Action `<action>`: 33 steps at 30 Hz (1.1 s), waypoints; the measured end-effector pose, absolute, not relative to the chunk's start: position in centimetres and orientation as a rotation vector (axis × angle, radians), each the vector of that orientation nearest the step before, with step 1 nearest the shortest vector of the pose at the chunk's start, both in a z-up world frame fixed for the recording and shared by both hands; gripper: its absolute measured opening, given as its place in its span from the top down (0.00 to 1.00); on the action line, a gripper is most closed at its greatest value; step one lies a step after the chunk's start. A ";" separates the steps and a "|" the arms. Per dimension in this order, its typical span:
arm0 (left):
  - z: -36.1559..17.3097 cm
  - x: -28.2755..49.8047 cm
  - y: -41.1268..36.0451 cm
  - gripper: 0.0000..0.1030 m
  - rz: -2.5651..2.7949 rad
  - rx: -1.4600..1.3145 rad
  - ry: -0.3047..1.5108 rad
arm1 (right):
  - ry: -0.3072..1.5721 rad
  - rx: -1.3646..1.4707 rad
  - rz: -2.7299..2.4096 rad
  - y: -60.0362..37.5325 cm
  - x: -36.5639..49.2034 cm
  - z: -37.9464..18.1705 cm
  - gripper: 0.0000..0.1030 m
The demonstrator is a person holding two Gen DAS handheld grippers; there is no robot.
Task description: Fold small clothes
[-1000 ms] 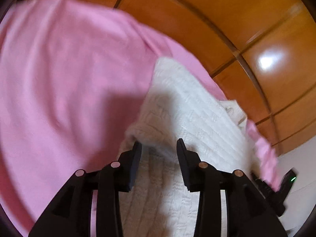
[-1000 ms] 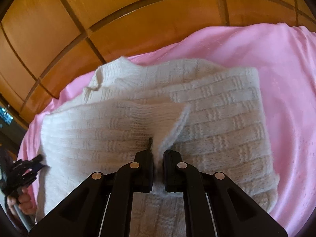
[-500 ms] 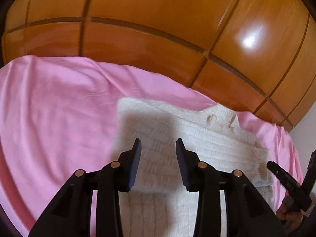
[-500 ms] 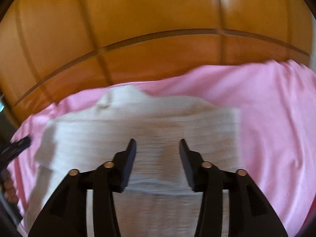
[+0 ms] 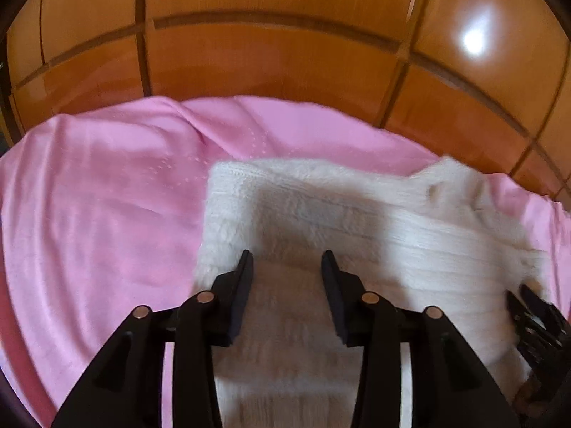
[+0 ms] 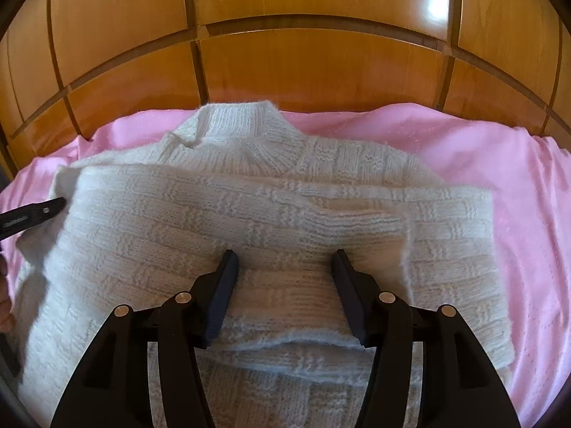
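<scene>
A white knit sweater (image 6: 249,214) lies on a pink sheet (image 6: 517,192), in front of a wooden panelled wall (image 6: 303,64). In the right wrist view its ribbed collar (image 6: 246,132) points toward the wall, and both sleeves are folded across the body, so the top layer shows bands of knit running side to side.

The right gripper (image 6: 283,267) hangs over the near middle of the sweater with its jaws wide apart and nothing between them. One folded edge of the knit runs just under its fingertips.

The left gripper (image 5: 287,267) is likewise spread open and holds nothing. It sits over the sweater (image 5: 357,235) near the garment's left edge, with the bare sheet (image 5: 100,214) beside it. This view is blurred, so whether its fingers touch the knit cannot be told.

Each gripper shows at the edge of the other's view: the left as a black tip (image 6: 32,214) at the sweater's left side, the right (image 5: 535,317) at the sweater's right side.
</scene>
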State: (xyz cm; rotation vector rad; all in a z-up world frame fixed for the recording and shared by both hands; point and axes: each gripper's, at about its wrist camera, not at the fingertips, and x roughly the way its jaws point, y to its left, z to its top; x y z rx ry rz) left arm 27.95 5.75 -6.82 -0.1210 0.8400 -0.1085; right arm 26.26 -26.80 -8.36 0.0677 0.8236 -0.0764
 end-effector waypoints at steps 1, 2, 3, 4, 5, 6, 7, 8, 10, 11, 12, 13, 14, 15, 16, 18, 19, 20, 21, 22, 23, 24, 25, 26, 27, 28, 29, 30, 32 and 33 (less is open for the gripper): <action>-6.3 27.3 5.8 0.58 -0.110 -0.117 0.824 | 0.823 0.067 -0.077 -26.7 26.3 -8.4 0.47; -5.6 26.3 6.0 0.57 -0.108 -0.111 0.803 | 0.822 0.065 -0.078 -26.5 26.5 -8.4 0.47; -5.0 25.5 6.3 0.55 -0.112 -0.115 0.788 | 0.822 0.062 -0.079 -26.5 26.5 -8.4 0.46; -4.6 24.9 6.5 0.55 -0.114 -0.123 0.781 | 0.821 0.060 -0.080 -26.4 26.5 -8.4 0.46; -4.1 24.1 6.9 0.53 -0.113 -0.138 0.768 | 0.821 0.060 -0.081 -26.4 26.5 -8.4 0.46; -3.7 23.5 7.3 0.53 -0.111 -0.146 0.758 | 0.821 0.060 -0.080 -26.4 26.5 -8.4 0.46; -3.2 22.8 7.6 0.53 -0.113 -0.152 0.745 | 0.821 0.059 -0.081 -26.4 26.5 -8.4 0.46; -2.7 22.0 7.9 0.51 -0.107 -0.156 0.731 | 0.821 0.057 -0.081 -26.4 26.5 -8.4 0.46; -2.3 20.7 8.0 0.48 -0.091 -0.156 0.714 | 0.821 0.053 -0.083 -26.4 26.5 -8.3 0.46; -2.0 20.0 8.2 0.48 -0.087 -0.156 0.709 | 0.821 0.051 -0.084 -26.4 26.5 -8.3 0.46; -1.9 19.3 8.4 0.47 -0.082 -0.162 0.708 | 0.821 0.049 -0.085 -26.4 26.5 -8.3 0.46; -1.8 18.7 8.6 0.46 -0.080 -0.169 0.710 | 0.822 0.046 -0.087 -26.4 26.4 -8.2 0.45; -1.8 18.0 8.8 0.45 -0.078 -0.177 0.715 | 0.823 0.041 -0.089 -26.3 26.4 -8.1 0.43; -1.8 17.4 8.9 0.45 -0.075 -0.178 0.718 | 0.827 0.038 -0.088 -26.2 26.3 -7.9 0.37; -1.8 17.0 9.0 0.45 -0.068 -0.175 0.720 | 0.831 0.039 -0.084 -26.1 26.2 -7.7 0.27; -1.9 16.0 9.5 0.44 -0.055 -0.168 0.719 | 0.840 0.045 -0.081 -26.0 25.5 -7.1 0.09; -1.9 15.6 9.6 0.43 -0.051 -0.169 0.720 | 0.839 0.055 -0.079 -25.9 25.1 -6.8 0.09; -2.0 15.1 9.8 0.42 -0.051 -0.171 0.722 | 0.839 0.066 -0.071 -25.9 24.4 -6.6 0.09; -2.1 14.7 9.9 0.42 -0.051 -0.171 0.725 | 0.840 0.074 -0.068 -26.0 23.8 -6.5 0.09; -2.2 14.4 9.9 0.42 -0.049 -0.169 0.727 | 0.845 0.084 -0.068 -26.1 23.0 -6.4 0.09; -2.2 13.9 10.1 0.42 -0.046 -0.167 0.728 | 0.850 0.097 -0.067 -26.2 22.3 -6.3 0.09; -2.3 13.5 10.2 0.42 -0.044 -0.164 0.729 | 0.855 0.108 -0.062 -26.3 21.7 -6.3 0.09; -2.4 13.1 10.3 0.42 -0.042 -0.161 0.732 | 0.860 0.122 -0.054 -26.3 21.0 -6.3 0.09; -2.5 12.8 10.4 0.41 -0.041 -0.161 0.735 | 0.868 0.131 -0.049 -26.4 20.1 -6.4 0.09; -2.7 12.4 10.5 0.41 -0.041 -0.163 0.737 | 0.874 0.133 -0.047 -26.4 19.3 -6.4 0.09; -2.8 12.2 10.6 0.41 -0.041 -0.164 0.739 | 0.880 0.134 -0.044 -26.5 18.8 -6.5 0.09; -3.0 11.9 10.6 0.41 -0.042 -0.164 0.741 | 0.892 0.140 -0.038 -26.5 17.9 -6.8 0.09; -3.2 11.5 10.7 0.40 -0.040 -0.161 0.743 | 0.905 0.145 -0.034 -26.6 17.4 -7.0 0.09; -3.5 11.1 10.7 0.40 -0.037 -0.157 0.753 | 0.926 0.147 -0.032 -26.6 16.0 -7.6 0.09; -3.8 10.8 10.8 0.40 -0.037 -0.155 0.757 | 0.929 0.142 -0.033 -26.6 15.4 -7.8 0.09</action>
